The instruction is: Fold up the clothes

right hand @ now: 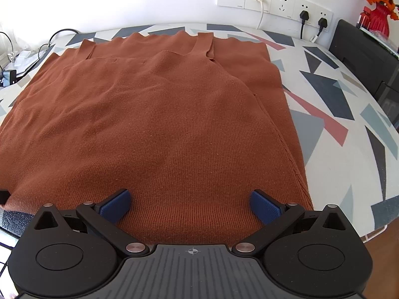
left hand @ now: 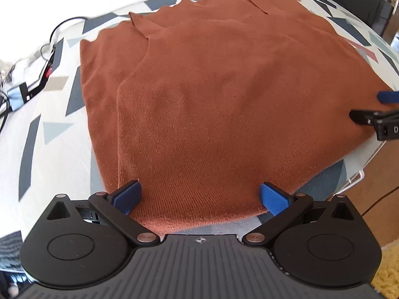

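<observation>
White wall with a row of sockets (right hand: 274, 3) stands ahead of my right fingers, beyond the table covered in a white cloth printed with grey, navy and red triangles (right hand: 331, 114). On that cloth lies the rust-brown knitted garment (right hand: 159, 124), folded in layers, its straps towards the wall and its near edge just under my fingertips. My right gripper (right hand: 192, 204) is spread wide, blue pads apart over the near hem, gripping nothing. My left gripper (left hand: 200, 196) is likewise wide open above the same garment's near edge, empty; one blue pad (left hand: 128, 195) sits over the fabric's left fold line. From my left view the right gripper's black finger and blue tip show at the far right, at the garment's edge. Black cables (left hand: 53, 32) trail off left of the table.
</observation>
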`<state>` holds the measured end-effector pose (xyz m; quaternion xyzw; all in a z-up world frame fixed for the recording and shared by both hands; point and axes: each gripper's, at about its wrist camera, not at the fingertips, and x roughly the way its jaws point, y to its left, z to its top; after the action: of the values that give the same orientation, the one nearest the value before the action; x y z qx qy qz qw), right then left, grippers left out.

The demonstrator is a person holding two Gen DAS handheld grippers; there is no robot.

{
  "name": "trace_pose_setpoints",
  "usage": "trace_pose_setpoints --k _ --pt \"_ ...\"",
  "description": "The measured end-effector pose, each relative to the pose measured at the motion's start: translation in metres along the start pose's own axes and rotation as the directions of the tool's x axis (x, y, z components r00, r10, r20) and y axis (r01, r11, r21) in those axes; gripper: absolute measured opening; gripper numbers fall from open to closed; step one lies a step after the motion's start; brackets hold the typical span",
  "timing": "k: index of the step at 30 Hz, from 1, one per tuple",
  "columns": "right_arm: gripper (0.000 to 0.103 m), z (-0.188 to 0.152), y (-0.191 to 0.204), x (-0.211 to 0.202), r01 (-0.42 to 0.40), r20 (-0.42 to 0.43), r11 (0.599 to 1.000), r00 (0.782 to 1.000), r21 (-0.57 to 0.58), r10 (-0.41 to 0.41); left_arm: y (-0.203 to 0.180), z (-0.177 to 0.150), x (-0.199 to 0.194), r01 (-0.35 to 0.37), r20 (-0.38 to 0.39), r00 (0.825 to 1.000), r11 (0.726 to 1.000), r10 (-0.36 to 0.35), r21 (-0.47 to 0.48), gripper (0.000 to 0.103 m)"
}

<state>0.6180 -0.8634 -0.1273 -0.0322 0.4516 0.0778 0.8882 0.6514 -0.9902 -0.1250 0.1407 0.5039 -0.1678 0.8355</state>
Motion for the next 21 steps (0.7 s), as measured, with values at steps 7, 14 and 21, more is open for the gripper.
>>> trace_pose_setpoints --k 7,14,21 --pt "0.102 -0.0002 0.0005 -0.0005 0.000 0.000 1.000 1.000 0.000 0.000 0.0017 -0.0002 0.0024 0.013 -0.001 1.000 1.000 -0.013 -0.029 0.103" --pt "0.102 0.0011 0.0001 0.0000 -0.001 -0.006 1.000 1.000 -0.002 0.001 0.0016 -0.0003 0.0031 0.015 -0.001 1.000 0.999 -0.015 -0.039 0.103" --pt "0.102 0.0012 0.0004 0.0000 -0.001 -0.006 1.000 1.000 -0.002 0.001 0.0016 0.0004 0.0038 0.015 -0.003 1.000 0.999 -0.015 -0.049 0.103"
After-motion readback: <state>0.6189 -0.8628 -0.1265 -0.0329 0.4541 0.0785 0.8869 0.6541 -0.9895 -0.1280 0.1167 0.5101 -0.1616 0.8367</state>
